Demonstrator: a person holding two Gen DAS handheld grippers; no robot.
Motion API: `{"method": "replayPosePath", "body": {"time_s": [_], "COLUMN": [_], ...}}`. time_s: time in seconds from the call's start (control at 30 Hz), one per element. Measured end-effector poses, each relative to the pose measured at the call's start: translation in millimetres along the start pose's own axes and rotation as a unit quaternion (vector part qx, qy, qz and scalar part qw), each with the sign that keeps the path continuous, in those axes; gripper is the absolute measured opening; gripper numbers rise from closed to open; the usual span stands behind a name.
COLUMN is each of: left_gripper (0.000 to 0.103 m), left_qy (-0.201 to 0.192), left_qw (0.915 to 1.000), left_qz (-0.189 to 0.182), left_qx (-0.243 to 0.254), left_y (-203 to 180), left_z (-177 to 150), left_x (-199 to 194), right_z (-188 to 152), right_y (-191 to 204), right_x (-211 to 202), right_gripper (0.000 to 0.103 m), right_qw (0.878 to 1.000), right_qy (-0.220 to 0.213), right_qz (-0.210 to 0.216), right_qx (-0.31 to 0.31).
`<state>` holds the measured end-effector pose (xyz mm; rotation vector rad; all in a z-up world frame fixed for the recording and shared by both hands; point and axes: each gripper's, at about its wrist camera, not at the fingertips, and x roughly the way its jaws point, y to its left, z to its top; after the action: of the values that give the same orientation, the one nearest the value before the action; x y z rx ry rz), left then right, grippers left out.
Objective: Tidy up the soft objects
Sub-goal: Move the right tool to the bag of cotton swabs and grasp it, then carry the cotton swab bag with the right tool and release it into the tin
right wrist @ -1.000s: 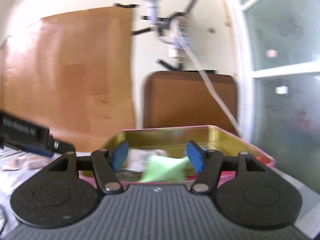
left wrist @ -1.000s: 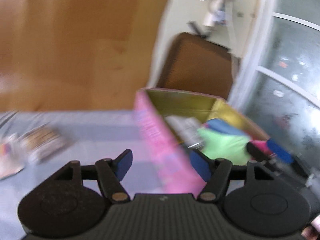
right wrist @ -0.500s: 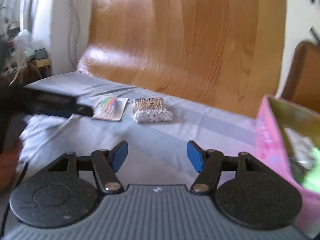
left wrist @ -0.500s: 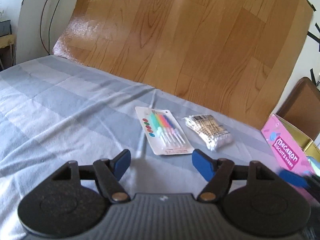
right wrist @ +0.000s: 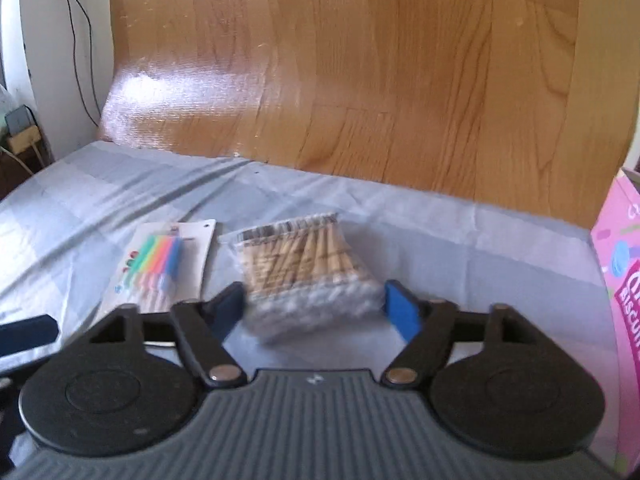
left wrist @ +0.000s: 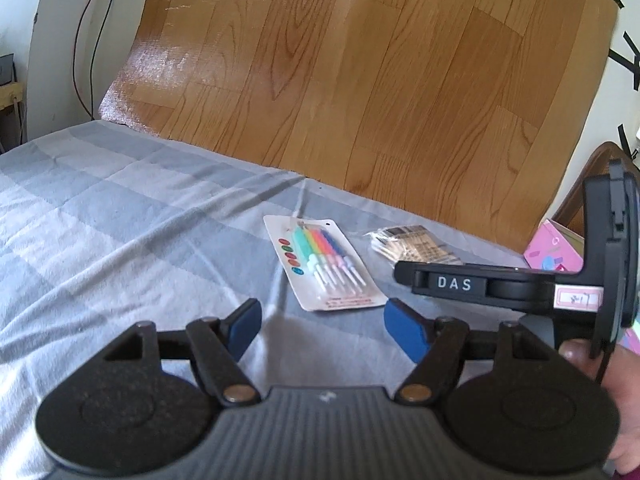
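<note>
Lying on the grey bedcover, two packs are not yet put away, so the task seems only partly done: the pink box stands at the right edge, and its inside is not visible now. The swab bag lies just ahead of the right gripper, between the spread blue pads; its jaws have just been opening and press on nothing. The candle card lies ahead of the left gripper, a little to the right of its line. This gripper is also released and empty, its jaws recently opening too.
</note>
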<state>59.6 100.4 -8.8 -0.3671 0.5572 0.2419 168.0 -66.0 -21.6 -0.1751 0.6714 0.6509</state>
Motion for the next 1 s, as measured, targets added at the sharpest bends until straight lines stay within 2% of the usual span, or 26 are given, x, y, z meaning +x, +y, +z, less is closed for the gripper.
{"method": "replayPosePath", "body": {"time_s": [0.13, 0.37, 0.6, 0.7, 0.87, 0.9, 0.93, 1.0], "left_gripper": [0.072, 0.074, 0.076, 0.077, 0.077, 0.077, 0.077, 0.077], "left_qy": [0.005, 0.009, 0.019, 0.026, 0.036, 0.049, 0.060, 0.072], "left_qw": [1.0000, 0.9997, 0.9989, 0.9984, 0.9940, 0.9916, 0.9879, 0.9762], "left_qz": [0.004, 0.014, 0.020, 0.010, -0.040, -0.069, -0.098, -0.152], "left_qx": [0.004, 0.017, 0.036, 0.049, 0.095, 0.098, 0.104, 0.137], "left_y": [-0.2, -2.5, -6.3, -9.9, -36.9, -47.4, -59.2, -92.8], "left_z": [0.9, 2.0, 1.4, -0.1, -12.1, -17.0, -22.3, -34.9], "left_x": [2.9, 5.6, 8.4, 8.1, -0.9, -3.2, -6.0, -16.4], "right_z": [-7.9, -30.8, -88.3, -117.5, -169.6, -179.1, -185.6, -196.1], "right_y": [-2.0, -9.6, -30.8, -46.7, -70.4, -75.1, -78.2, -83.6], "right_x": [-12.5, -41.3, -115.4, -154.0, -211.4, -221.2, -227.8, -237.2], "right_gripper": [0.063, 0.060, 0.060, 0.060, 0.061, 0.061, 0.066, 0.071], "right_qw": [1.000, 1.000, 0.999, 1.000, 0.998, 0.996, 0.994, 0.992], "right_qy": [-0.005, -0.006, -0.010, -0.017, -0.039, -0.047, -0.051, -0.058], "right_qz": [-0.002, 0.005, 0.021, 0.010, -0.055, -0.070, -0.080, -0.096], "right_qx": [-0.003, -0.019, -0.036, -0.024, 0.019, 0.034, 0.045, 0.065]}}
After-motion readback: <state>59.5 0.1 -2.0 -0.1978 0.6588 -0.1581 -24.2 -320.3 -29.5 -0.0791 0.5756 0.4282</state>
